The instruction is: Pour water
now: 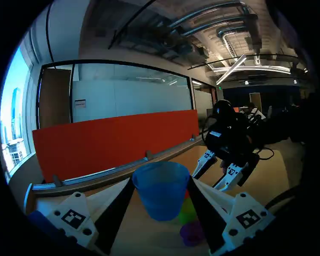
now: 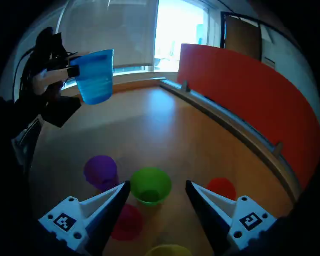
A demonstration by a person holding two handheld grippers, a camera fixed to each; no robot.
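Clamped in the left gripper (image 1: pixel 160 181): a translucent blue plastic cup (image 1: pixel 161 194), upright, jaws pressing both its sides, raised clear above the wooden desk (image 2: pixel 168 128). Over on the right gripper (image 2: pixel 156 184), jaws spread wide, touching nothing, low above a green plastic cup (image 2: pixel 150 187). Grouped close around it on the desk: purple cup (image 2: pixel 101 170), magenta cup (image 2: pixel 128 222), red cup (image 2: pixel 221 187), yellow cup (image 2: pixel 168 250).
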